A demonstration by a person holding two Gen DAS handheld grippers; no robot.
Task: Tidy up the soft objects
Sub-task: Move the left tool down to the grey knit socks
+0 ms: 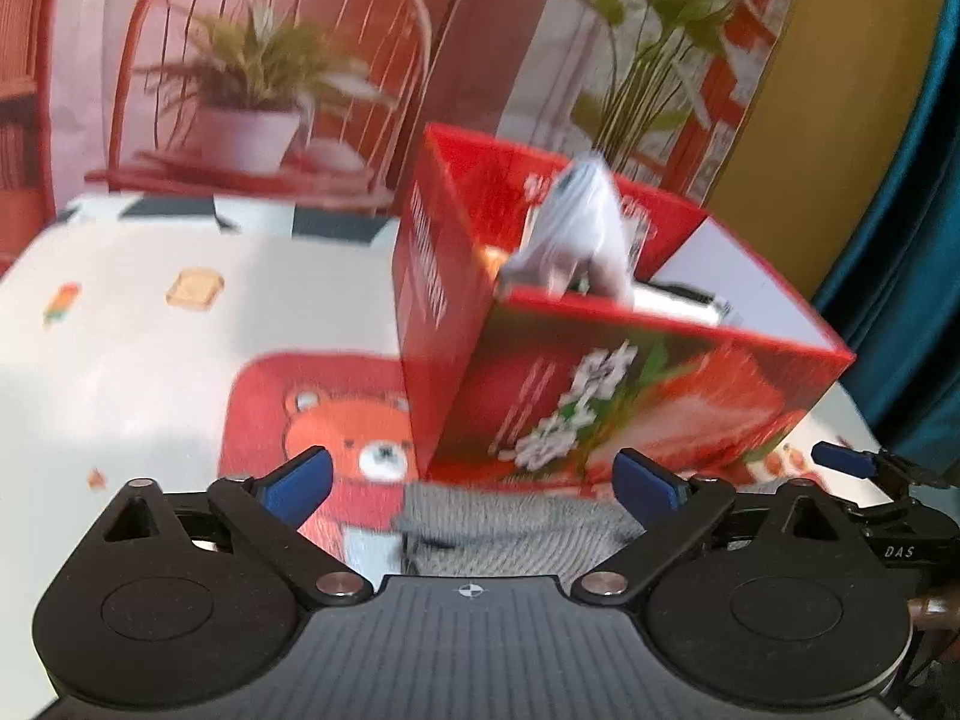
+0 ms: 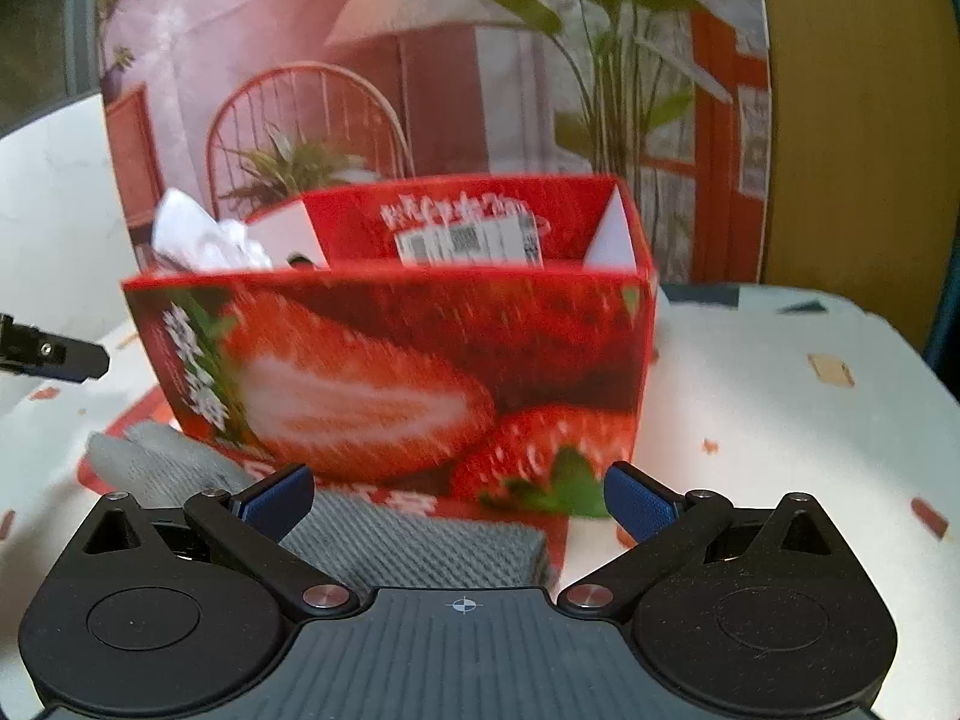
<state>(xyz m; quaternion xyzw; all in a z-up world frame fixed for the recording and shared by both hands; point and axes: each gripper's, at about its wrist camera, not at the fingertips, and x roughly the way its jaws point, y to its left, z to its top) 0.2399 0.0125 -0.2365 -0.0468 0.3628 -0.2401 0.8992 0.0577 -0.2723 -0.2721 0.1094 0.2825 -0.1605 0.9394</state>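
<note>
A grey ribbed knit cloth (image 1: 510, 522) lies flat on the surface (image 1: 132, 360), touching the foot of a glossy red cardboard box (image 1: 600, 396) printed with strawberries. A pale, crumpled soft bundle (image 1: 576, 234) sticks up out of the box's open top. The surface wears a white cover with a red bear patch (image 1: 336, 420). Both hand-held tools tilt downward toward the cloth: the left gripper (image 1: 474, 480) has its blue-padded fingers spread wide over it, and the right gripper (image 2: 459, 495) likewise stands spread, neither pinching anything.
</note>
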